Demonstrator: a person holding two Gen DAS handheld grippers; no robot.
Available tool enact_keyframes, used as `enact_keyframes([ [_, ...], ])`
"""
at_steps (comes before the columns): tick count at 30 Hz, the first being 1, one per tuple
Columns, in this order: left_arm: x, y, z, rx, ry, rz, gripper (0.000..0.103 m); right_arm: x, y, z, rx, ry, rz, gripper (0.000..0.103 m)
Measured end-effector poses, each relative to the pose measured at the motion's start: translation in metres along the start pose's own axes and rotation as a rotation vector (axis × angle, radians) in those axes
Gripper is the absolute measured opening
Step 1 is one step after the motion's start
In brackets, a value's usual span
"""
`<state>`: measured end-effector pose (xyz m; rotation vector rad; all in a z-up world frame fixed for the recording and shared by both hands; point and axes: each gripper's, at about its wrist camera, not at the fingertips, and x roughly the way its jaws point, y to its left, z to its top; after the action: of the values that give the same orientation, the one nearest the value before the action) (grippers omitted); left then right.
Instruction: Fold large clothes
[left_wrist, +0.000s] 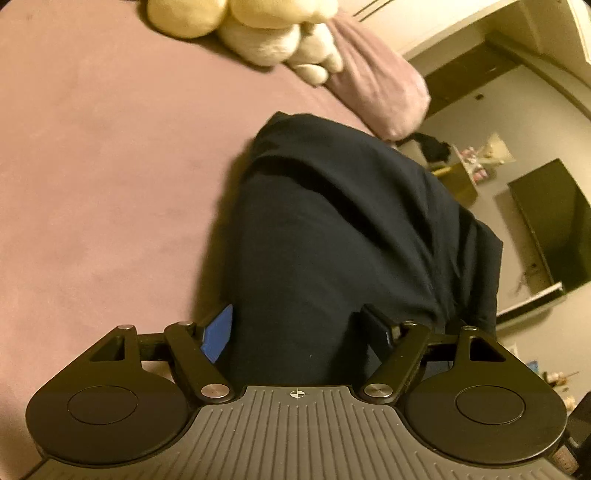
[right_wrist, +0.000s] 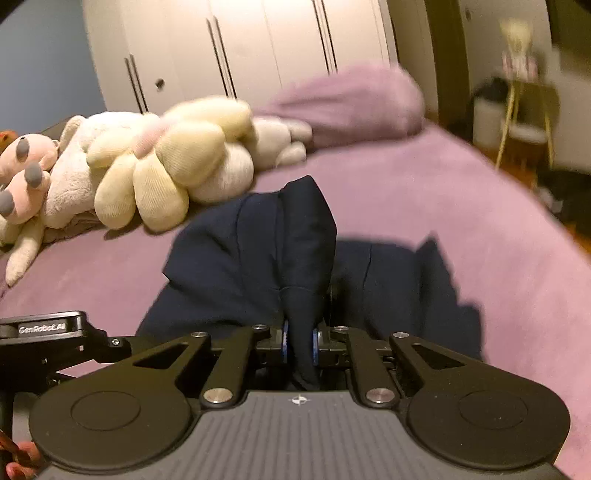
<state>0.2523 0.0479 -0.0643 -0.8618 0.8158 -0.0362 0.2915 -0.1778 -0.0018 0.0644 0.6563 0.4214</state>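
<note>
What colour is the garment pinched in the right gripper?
Dark navy blue, plain with no pattern; the garment shows best in the right wrist view.

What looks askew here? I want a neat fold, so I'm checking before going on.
The dark navy garment is bunched, not flat: a pinched ridge stands up from the right gripper, shut on it. In the left wrist view the cloth drapes over the wide-apart fingers of the left gripper, creased. Nothing looks torn or spilled.

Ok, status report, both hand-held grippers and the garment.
Right hand-held gripper shut on navy garment. Left hand-held gripper wide, garment between fingers. Plush toys beyond.
</note>
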Motion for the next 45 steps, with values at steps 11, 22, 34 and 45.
enact_keyframes([
  [11, 0.026, -0.058, -0.031, 0.306, -0.029, 0.147, 0.094, -0.002, -0.059, -0.039, 0.049, 0.050, -0.104, 0.020],
  [22, 0.013, -0.042, -0.026, 0.158, -0.104, 0.149, 0.094, 0.019, -0.015, 0.039, 0.179, -0.090, 0.000, 0.031],
  [34, 0.085, -0.072, -0.018, 0.234, -0.283, 0.295, 0.102, 0.078, -0.051, -0.028, 0.025, -0.128, -0.235, 0.024],
  [45, 0.105, -0.047, -0.019, 0.220, -0.271, 0.333, 0.103, 0.101, -0.057, -0.035, 0.037, -0.108, -0.198, 0.024],
])
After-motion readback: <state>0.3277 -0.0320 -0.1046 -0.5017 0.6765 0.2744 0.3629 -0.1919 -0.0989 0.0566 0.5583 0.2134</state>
